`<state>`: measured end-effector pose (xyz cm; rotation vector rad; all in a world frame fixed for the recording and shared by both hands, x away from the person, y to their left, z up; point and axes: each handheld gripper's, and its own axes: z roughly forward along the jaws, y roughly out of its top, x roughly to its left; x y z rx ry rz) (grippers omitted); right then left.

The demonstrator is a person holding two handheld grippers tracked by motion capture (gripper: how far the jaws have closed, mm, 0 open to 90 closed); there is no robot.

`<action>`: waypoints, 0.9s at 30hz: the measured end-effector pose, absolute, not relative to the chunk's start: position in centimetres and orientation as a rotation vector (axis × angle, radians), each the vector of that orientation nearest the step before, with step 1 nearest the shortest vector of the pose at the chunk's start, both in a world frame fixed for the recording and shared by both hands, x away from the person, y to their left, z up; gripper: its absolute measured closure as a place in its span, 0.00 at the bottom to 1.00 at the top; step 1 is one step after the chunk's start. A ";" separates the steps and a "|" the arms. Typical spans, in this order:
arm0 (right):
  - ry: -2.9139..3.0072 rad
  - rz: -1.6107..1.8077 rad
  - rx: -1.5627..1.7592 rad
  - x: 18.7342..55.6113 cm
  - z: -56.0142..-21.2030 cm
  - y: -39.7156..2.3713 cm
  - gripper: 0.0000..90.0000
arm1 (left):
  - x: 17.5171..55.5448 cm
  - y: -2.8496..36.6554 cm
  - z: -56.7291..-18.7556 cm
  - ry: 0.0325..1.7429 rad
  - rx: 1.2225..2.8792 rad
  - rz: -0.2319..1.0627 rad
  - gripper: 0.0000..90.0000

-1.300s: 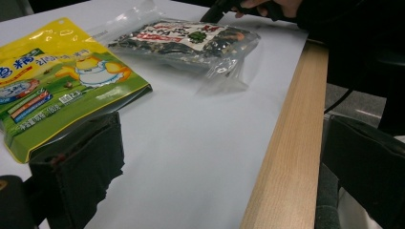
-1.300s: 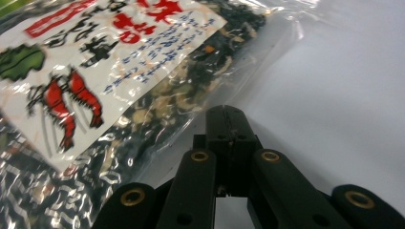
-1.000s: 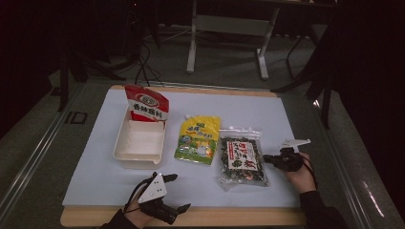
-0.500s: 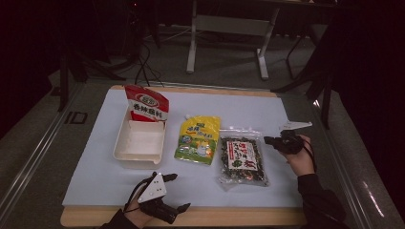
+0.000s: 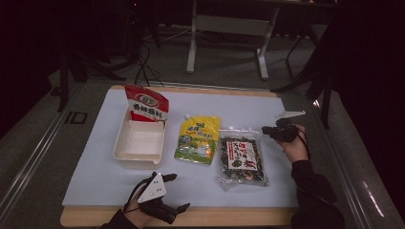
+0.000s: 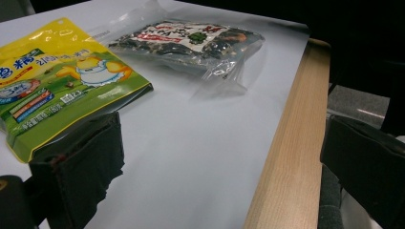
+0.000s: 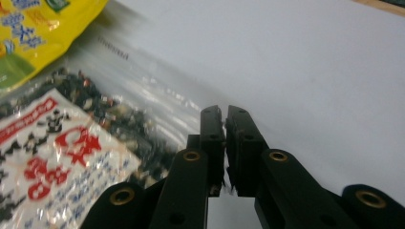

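Observation:
A clear bag of dark seaweed snack [image 5: 242, 157] lies flat right of centre, also seen as seaweed bag [image 7: 62, 143] and seaweed bag [image 6: 191, 40]. My right gripper [image 5: 265, 129] hovers just off its far right corner, pointing left. Its jaws have just been opening by a sliver; the right gripper [image 7: 224, 112] still stands nearly shut with nothing between the pads. A yellow pouch [image 5: 198, 138] lies left of the bag. My left gripper [image 5: 177, 193] rests open at the table's near edge; between the wide jaws of the left gripper [image 6: 215, 131] is only bare sheet.
A white tray [image 5: 122, 155] sits left of the yellow pouch, with a red and white pouch [image 5: 145, 104] leaning upright at its far end. A white sheet [image 5: 239, 107] covers the table; the wooden edge [image 6: 291, 143] runs along the near side. Dark floor and table legs lie beyond.
My right hand has moved away from me along the seaweed bag's right side, from its middle to its far corner, rising slightly. The left hand has stayed put.

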<state>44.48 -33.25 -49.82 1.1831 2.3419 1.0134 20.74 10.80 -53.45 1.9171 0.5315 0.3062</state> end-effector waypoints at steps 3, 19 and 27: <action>2.343 0.998 1.196 45.2 -49.7 -32.8 0.96 | 20.8 10.8 -53.5 0.532 1.919 0.307 0.02; 2.361 0.914 1.265 50.1 -51.7 -28.6 1.00 | 20.8 10.9 -53.6 0.533 1.921 0.301 0.02; 2.417 0.874 1.284 51.0 -52.8 -27.4 1.00 | 20.8 11.0 -53.7 0.532 1.922 0.301 0.02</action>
